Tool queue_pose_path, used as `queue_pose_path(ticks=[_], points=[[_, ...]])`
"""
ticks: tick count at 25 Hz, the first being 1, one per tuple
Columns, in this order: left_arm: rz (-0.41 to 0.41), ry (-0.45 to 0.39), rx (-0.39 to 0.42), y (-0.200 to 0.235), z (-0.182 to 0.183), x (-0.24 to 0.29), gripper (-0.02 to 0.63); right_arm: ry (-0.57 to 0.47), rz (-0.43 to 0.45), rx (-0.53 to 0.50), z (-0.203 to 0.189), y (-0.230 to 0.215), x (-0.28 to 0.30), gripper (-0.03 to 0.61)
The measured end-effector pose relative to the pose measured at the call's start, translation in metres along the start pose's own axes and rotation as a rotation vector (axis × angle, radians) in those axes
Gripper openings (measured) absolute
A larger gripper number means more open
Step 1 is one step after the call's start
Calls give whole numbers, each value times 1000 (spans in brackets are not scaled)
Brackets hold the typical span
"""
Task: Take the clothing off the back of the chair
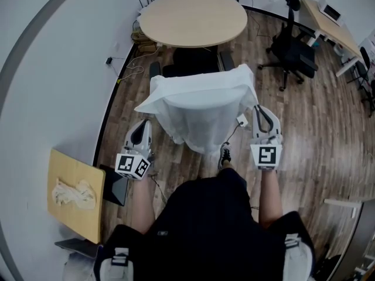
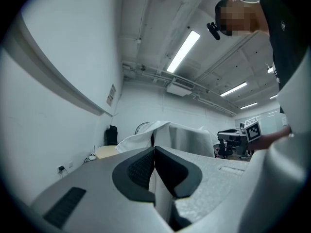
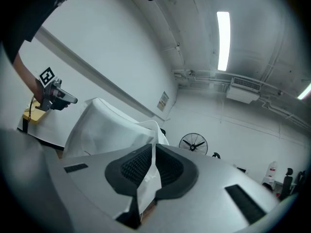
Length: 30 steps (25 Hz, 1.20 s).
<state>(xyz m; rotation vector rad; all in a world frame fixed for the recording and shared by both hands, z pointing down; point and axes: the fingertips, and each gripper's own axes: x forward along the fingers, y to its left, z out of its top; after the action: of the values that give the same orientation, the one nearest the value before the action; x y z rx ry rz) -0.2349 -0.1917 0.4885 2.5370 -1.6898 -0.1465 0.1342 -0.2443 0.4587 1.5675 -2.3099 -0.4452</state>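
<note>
White garment (image 1: 202, 113) on chair (image 1: 190, 63), clamped: L hand-held gripper (image 1: 145, 123), R hand-held gripper (image 1: 258, 110).

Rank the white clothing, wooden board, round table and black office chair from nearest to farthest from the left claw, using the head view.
1. The white clothing, pinched in the left claw.
2. The wooden board, low at the left.
3. The round table, top centre.
4. The black office chair, upper right.

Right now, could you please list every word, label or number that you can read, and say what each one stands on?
No text here can be read.
Wall notice: print too small to read.
Marker cube: black-and-white square pattern only, no words.
</note>
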Motion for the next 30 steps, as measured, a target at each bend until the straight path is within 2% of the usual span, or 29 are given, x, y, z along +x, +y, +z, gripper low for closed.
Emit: queue_pose_path(ticks=[5, 8, 11, 15, 20, 25, 30], points=[[9, 15, -12, 4, -7, 8, 2, 23, -10, 9, -12, -7, 11, 66], [11, 21, -25, 5, -10, 10, 3, 30, -1, 16, -15, -7, 15, 78], [14, 32, -37, 6, -16, 13, 13, 40, 16, 52, -19, -9, 19, 80], [16, 52, -31, 6, -22, 17, 42, -16, 39, 115, -14, -12, 27, 81], [26, 87, -20, 9, -32, 21, 85, 29, 57, 114, -18, -10, 32, 82], [53, 100, -27, 16, -37, 22, 101, 11, 73, 103, -16, -6, 40, 81], [101, 114, -37, 34, -41, 22, 126, -14, 99, 144, -15, -5, 48, 80]])
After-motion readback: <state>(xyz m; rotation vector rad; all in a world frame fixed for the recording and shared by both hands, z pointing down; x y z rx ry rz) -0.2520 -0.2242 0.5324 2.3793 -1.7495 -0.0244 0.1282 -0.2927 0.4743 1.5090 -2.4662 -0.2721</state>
